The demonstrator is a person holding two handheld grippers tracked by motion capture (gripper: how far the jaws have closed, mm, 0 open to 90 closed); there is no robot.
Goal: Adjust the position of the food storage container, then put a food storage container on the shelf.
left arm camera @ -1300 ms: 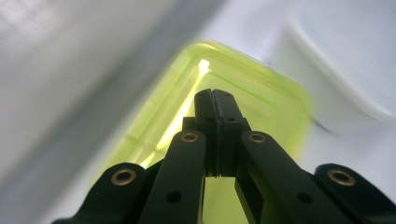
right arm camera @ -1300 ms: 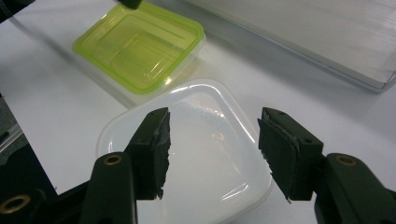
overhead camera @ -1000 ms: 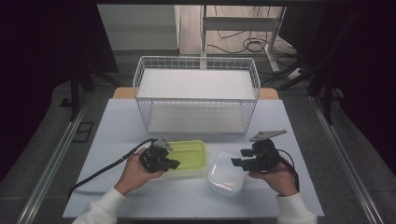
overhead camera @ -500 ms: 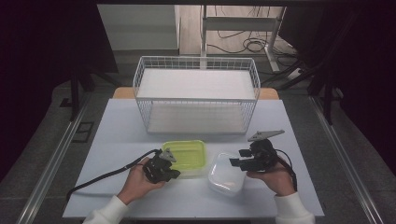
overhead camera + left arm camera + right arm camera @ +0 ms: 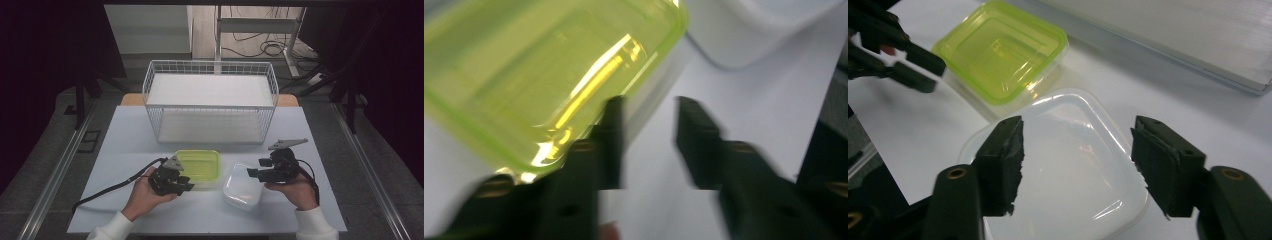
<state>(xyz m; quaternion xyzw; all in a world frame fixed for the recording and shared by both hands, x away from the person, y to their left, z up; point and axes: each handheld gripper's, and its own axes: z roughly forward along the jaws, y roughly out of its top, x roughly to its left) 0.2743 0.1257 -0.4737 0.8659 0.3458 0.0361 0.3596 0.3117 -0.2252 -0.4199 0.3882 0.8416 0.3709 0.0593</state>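
Observation:
A lime-green lidded container (image 5: 199, 165) sits on the white table, with a clear lidded container (image 5: 242, 187) to its right. My left gripper (image 5: 182, 185) rests at the green container's front left corner. Its jaws have just been opening and now stand apart (image 5: 649, 142); between them is bare table, and the green container's corner (image 5: 524, 75) lies beside the left jaw. My right gripper (image 5: 254, 172) hovers at the clear container's right edge. Its jaws (image 5: 1078, 150) have just been opening wider and straddle the clear lid (image 5: 1073, 170) without pressing on it.
A white wire basket (image 5: 210, 107) with a white floor panel stands behind the containers at the table's middle. The left gripper's cable (image 5: 115, 187) trails left across the table (image 5: 130, 140). Dark floor and metal rails flank the table.
My left hand has drawn back toward the table's front edge, off the green lid's left side, and its jaws now stand apart. The right hand has stayed in place.

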